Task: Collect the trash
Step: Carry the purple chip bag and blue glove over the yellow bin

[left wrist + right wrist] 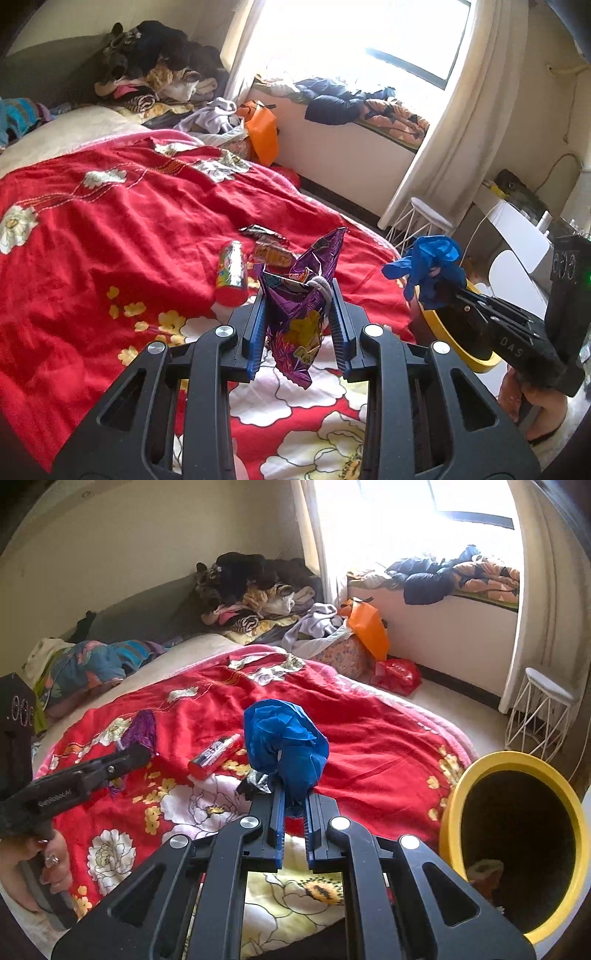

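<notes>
My left gripper [299, 295] is shut on a purple snack bag [301, 314] and holds it above the red floral blanket [110, 229]. It also shows in the right wrist view [142, 753], at the left. My right gripper [295, 797] is shut on a crumpled blue glove [284, 742], seen at the right of the left wrist view [432, 269]. A yellow-rimmed trash bin [513, 764] stands by the bed's right edge. A red can [232, 273] and a small wrapper [271, 251] lie on the blanket; the can shows again [216, 755].
Piles of clothes [155, 70] sit at the bed's far end. An orange bag [260, 129] and a red bag [397, 674] lie beside the bed. A white wire stool [543, 709] stands near the curtain. Clothes cover the window ledge [354, 103].
</notes>
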{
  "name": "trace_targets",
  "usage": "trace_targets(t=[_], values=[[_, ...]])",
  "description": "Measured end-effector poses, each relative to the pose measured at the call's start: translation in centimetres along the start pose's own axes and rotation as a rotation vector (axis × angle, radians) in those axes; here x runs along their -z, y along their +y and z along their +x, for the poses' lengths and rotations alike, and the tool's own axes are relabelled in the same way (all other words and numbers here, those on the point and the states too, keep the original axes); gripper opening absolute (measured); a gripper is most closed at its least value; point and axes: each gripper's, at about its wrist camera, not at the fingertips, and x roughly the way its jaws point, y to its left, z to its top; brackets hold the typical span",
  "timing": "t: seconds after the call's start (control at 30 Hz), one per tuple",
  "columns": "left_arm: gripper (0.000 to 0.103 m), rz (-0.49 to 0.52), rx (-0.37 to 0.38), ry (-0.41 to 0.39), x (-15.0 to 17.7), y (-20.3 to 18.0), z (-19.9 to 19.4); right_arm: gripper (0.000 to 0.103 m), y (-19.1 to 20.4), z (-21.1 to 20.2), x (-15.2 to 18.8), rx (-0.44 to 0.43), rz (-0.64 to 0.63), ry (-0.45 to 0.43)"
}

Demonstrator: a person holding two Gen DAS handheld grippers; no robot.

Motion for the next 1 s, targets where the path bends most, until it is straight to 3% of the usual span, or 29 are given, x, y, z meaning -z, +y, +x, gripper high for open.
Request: trace_targets(t=[1.0], values=[[0.024,0.182,0.130,-0.004,-1.3,-11.7,1.2,0.008,-10.5,-6.2,0.8,0.193,0.208,-0.105]])
